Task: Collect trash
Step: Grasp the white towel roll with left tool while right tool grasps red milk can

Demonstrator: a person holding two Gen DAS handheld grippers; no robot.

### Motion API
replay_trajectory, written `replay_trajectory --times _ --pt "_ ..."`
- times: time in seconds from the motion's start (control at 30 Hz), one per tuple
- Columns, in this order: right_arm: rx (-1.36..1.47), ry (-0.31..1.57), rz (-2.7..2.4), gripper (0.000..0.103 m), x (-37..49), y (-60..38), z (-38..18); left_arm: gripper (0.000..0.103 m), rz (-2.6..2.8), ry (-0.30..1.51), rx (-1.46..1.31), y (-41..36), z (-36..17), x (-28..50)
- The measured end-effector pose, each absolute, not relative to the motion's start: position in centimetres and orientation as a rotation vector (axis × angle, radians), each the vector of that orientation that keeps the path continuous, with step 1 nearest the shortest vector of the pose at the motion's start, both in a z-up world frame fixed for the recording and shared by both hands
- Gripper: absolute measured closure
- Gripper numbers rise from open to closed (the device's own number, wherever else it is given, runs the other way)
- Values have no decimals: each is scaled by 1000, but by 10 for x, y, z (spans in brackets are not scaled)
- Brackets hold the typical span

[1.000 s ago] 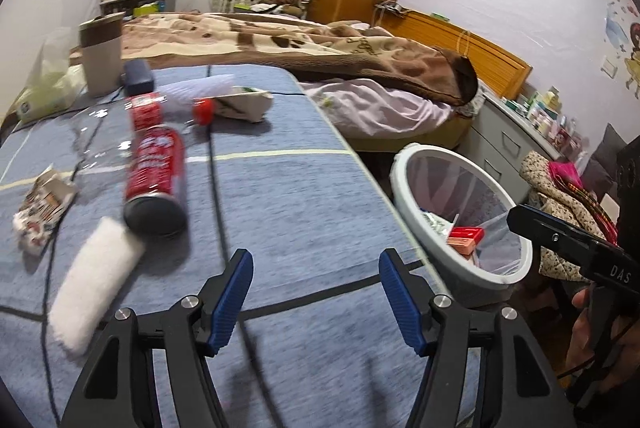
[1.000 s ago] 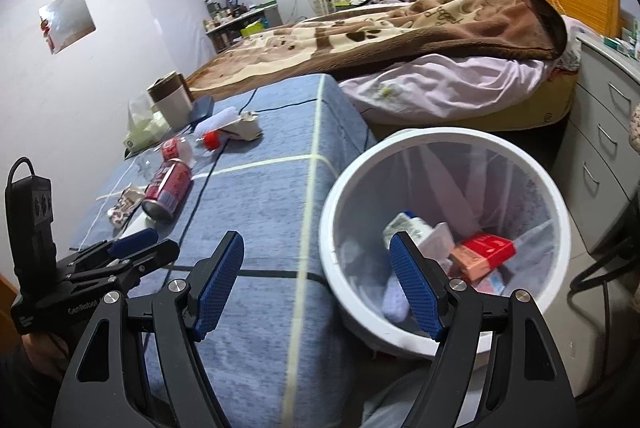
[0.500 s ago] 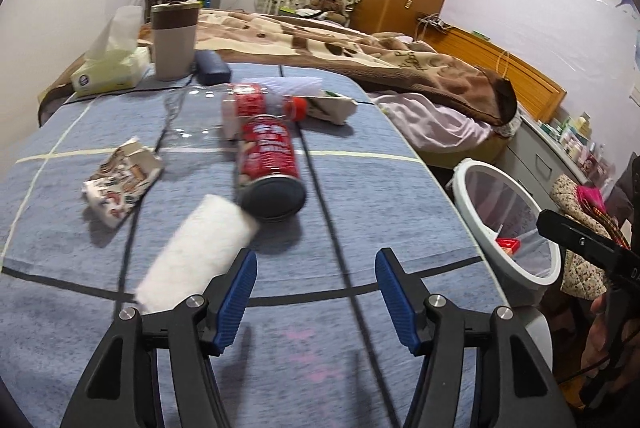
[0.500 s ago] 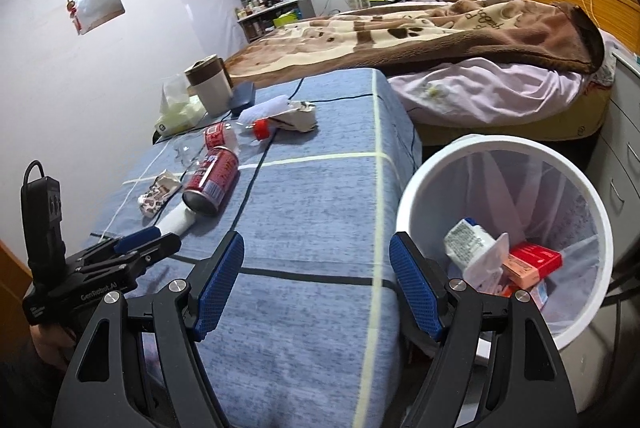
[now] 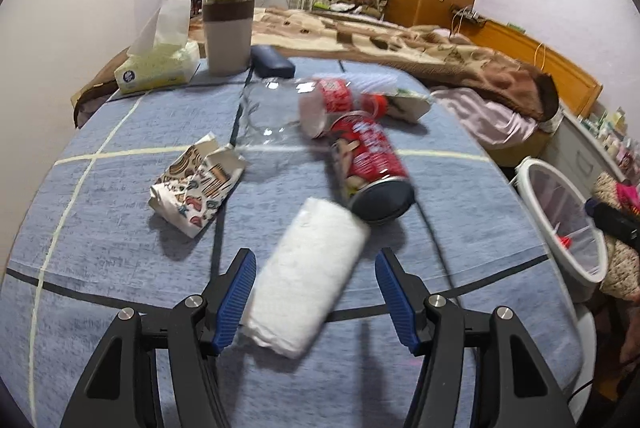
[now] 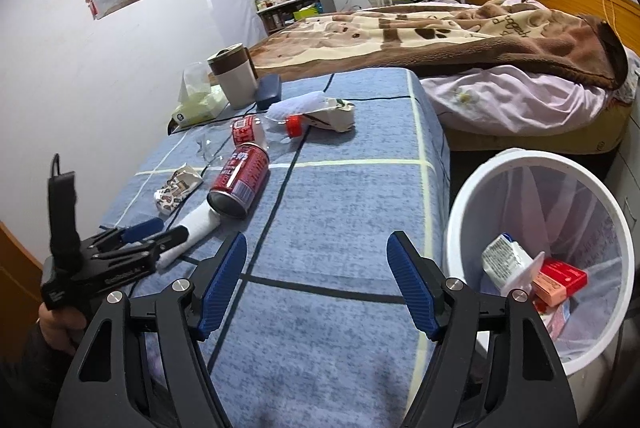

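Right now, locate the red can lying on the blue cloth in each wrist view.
Left wrist: red can centre, just beyond the white roll.
Right wrist: red can left of centre, above the left gripper.
Shared landmark: the white bin, right in both.

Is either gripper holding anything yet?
No. The left gripper straddles the white roll's near end without pinching it; the right gripper is empty, its jaws closing.
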State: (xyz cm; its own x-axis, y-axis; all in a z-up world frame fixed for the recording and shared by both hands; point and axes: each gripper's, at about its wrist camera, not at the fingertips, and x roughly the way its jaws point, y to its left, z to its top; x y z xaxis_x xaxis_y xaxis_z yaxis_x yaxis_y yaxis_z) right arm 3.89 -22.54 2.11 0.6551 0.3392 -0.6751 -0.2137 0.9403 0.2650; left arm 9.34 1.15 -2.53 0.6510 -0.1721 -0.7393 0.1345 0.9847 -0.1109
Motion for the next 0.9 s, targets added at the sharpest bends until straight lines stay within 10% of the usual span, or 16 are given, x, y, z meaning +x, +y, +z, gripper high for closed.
replay_trajectory --times 0.3,0.5,0.9 --pt "154 819 333 29 49 -212 19 41 -172 899 27 8 -49 99" --pt "142 821 357 29 59 -196 19 74 -116 885 35 12 -47 98" --pt "143 869 408 29 91 -154 3 78 -52 841 -124 53 -34 99"
